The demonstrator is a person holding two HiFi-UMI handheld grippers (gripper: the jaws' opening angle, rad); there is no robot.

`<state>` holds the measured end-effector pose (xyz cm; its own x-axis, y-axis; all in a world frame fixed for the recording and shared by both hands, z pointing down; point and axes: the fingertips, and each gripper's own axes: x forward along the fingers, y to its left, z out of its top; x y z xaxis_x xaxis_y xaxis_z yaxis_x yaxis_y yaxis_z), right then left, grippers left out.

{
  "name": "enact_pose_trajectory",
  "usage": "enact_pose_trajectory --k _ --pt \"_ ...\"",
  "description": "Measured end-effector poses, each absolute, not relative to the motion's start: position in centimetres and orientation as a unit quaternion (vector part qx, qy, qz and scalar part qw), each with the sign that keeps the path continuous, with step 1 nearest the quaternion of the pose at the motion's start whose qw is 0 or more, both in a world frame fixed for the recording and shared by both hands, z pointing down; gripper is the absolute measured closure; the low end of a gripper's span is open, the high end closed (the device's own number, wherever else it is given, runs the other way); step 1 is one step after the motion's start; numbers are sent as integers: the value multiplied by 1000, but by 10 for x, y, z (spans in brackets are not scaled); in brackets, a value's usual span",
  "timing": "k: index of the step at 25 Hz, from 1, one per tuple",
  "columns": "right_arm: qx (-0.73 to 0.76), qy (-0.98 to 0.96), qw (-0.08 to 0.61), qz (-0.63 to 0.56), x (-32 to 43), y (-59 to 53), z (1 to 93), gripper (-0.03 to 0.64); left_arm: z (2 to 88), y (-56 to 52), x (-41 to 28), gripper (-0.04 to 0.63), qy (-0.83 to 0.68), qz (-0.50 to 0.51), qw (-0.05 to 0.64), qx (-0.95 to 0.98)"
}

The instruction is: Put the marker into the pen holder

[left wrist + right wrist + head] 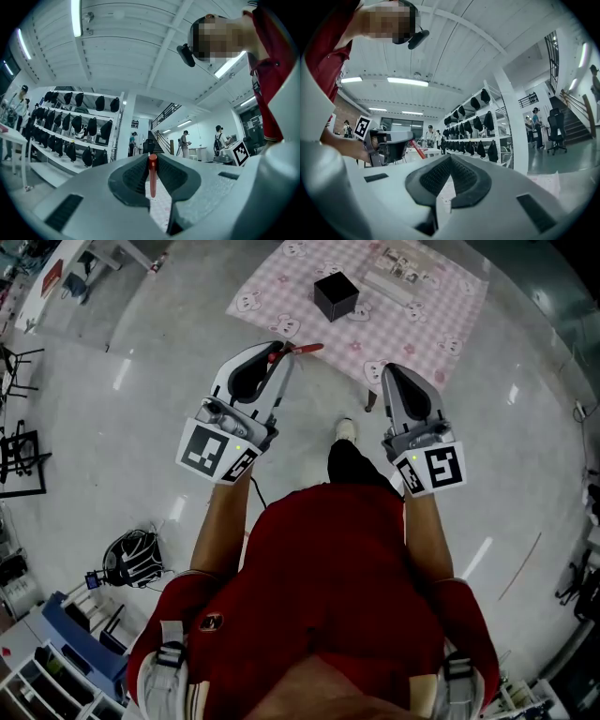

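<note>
A: Left claw [281, 354]?
B: Clamped on the red marker [298, 350], which pokes out rightward.
A: Pen holder [335, 294]?
B: Ahead on the checked cloth [441, 324], well apart. Right claw [389, 371] closed, empty.

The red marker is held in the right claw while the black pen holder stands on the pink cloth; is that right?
Not quite: the left claw holds the red marker, as the left gripper view shows; the rest is right.
</note>
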<state>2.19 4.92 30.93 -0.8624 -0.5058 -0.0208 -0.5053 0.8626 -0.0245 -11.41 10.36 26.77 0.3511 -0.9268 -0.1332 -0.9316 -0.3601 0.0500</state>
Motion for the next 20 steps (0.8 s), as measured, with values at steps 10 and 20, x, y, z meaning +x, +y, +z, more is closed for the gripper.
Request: enact_pose_trajectory --k 10,20 --pt "-239 971 13 -25 14 -54 318 618 278 4 -123 537 586 49 5 -809" --pt "-220 975 21 -25 15 -126 318 618 293 -68 -122 537 605 29 -4 -796"
